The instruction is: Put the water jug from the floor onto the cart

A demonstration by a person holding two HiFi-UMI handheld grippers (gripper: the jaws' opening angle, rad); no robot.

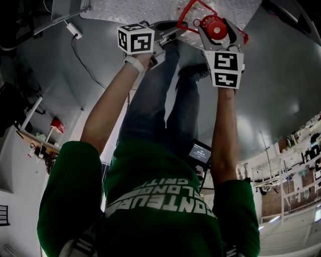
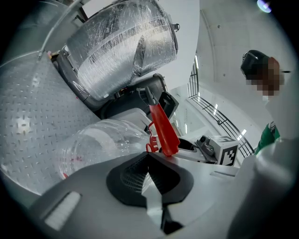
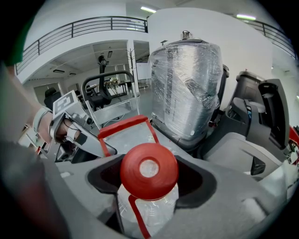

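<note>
The clear water jug (image 2: pixel 100 144) lies tilted over the cart's studded metal deck (image 2: pixel 28 121); I cannot tell whether it rests on it. Its red cap (image 3: pixel 149 170) points at the right gripper's camera. My right gripper (image 3: pixel 149 189) is shut round the neck just under that cap. The red carrying handle (image 3: pixel 122 128) sticks out past the cap. My left gripper (image 2: pixel 156 156) is shut on that handle (image 2: pixel 163 133). In the head view both grippers (image 1: pixel 170 31) (image 1: pixel 216 37) are held out together at the top, over the cart deck (image 1: pixel 130 10), with the cap (image 1: pixel 215 27) between the right jaws.
A big drum wrapped in clear film (image 3: pixel 187 88) stands just beyond the jug, with dark grey machine parts (image 3: pixel 261 116) beside it. A cable and plug (image 1: pixel 75 31) lie on the floor at left. Another person (image 2: pixel 275 135) stands at right in the left gripper view.
</note>
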